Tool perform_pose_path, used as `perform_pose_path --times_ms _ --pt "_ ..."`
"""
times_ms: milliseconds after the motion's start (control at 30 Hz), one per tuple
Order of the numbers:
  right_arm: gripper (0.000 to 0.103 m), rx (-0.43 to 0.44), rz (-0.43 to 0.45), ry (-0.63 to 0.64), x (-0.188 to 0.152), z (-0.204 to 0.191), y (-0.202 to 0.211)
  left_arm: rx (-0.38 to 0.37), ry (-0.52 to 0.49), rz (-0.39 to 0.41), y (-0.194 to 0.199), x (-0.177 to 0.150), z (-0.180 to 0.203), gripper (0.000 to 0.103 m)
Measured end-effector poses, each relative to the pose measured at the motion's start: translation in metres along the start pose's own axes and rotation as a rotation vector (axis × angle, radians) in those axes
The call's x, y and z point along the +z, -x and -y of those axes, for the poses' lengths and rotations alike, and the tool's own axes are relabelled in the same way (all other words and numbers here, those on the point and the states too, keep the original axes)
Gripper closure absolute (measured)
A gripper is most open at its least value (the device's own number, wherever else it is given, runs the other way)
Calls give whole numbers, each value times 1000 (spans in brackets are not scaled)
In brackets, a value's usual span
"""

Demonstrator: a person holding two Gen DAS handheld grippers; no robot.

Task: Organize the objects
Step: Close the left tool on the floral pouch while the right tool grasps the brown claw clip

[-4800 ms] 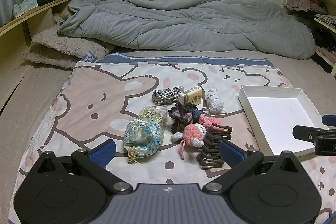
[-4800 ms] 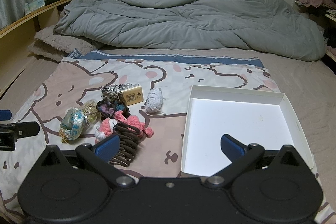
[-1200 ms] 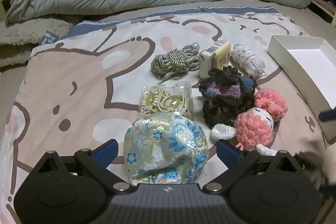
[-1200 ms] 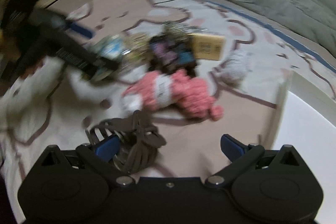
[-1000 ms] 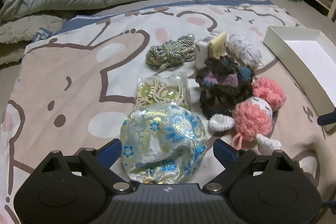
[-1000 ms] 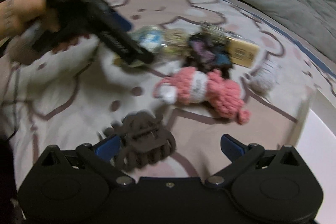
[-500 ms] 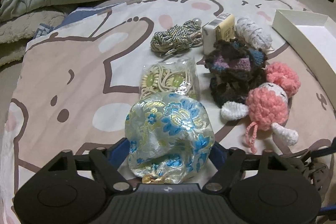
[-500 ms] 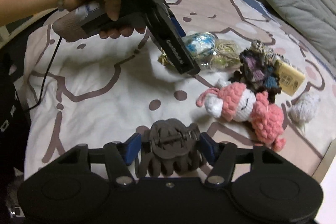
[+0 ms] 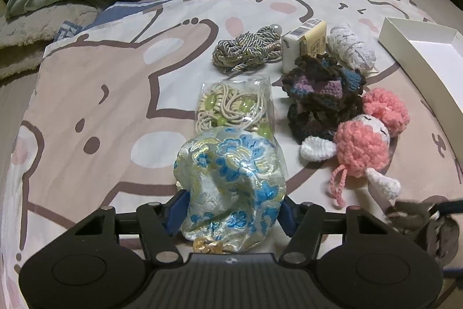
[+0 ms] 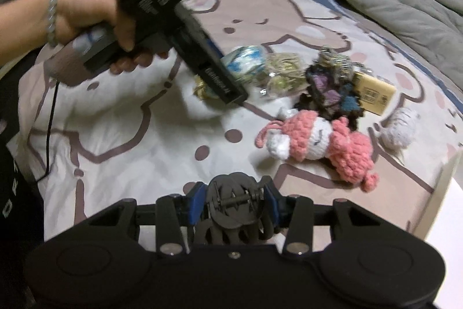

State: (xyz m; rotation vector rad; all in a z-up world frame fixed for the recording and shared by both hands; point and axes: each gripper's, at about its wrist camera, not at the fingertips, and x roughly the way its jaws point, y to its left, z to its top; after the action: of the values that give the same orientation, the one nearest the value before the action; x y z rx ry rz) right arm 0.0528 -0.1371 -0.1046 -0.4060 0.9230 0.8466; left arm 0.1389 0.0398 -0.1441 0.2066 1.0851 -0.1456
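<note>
1. Gripping one shiny blue-and-gold brocade pouch (image 9: 231,190), the left tool (image 9: 230,209) is closed on its soft sides, low over the bed sheet (image 9: 95,94).
2. One dark plastic hair claw (image 10: 233,200) with a metal spring is clamped in the right tool (image 10: 233,203).
3. Farther lie one pink crochet doll (image 9: 361,146), one bag of beads (image 9: 234,106), one dark crochet piece (image 9: 321,90), one twisted cord (image 9: 246,49), one small carton (image 9: 303,45), one white yarn bundle (image 9: 351,48).
4. One white cardboard box (image 9: 416,60) sits at the right.
</note>
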Motion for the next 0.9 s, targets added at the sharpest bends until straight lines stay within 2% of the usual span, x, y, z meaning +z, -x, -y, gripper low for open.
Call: perform_pose_path --times_ms 167,367,400,467,533,633,667,733,833,900 --pt "58 -87 3 -115 3 9 14 9 56 -26 7 -4 -3 47" --pt "58 -158 1 -304 0 29 21 3 142 -69 18 -13 -9 47" --pt "58 -160 0 -321 -1 31 20 -13 147 -65 20 -15 -9 46" --pt "58 -144 -4 -332 -2 34 16 -54 151 -55 23 -18 -9 28" --pt "57 -113 -5 -327 -4 36 10 -81 151 -39 25 -19 -9 19" --pt "56 -89 -8 -296 -5 36 4 -84 129 -20 25 -18 -9 15" --pt "53 -88 -7 -278 -6 36 3 -79 126 -18 23 -18 -9 12" --pt "41 -90 -9 -253 -7 38 1 -70 117 -15 19 -18 -11 11" --pt "33 -43 -11 -236 -10 43 -2 -78 100 -14 12 -18 -15 10" --pt "31 -2 -15 -229 -13 43 -4 -86 83 -13 8 -18 -16 10"
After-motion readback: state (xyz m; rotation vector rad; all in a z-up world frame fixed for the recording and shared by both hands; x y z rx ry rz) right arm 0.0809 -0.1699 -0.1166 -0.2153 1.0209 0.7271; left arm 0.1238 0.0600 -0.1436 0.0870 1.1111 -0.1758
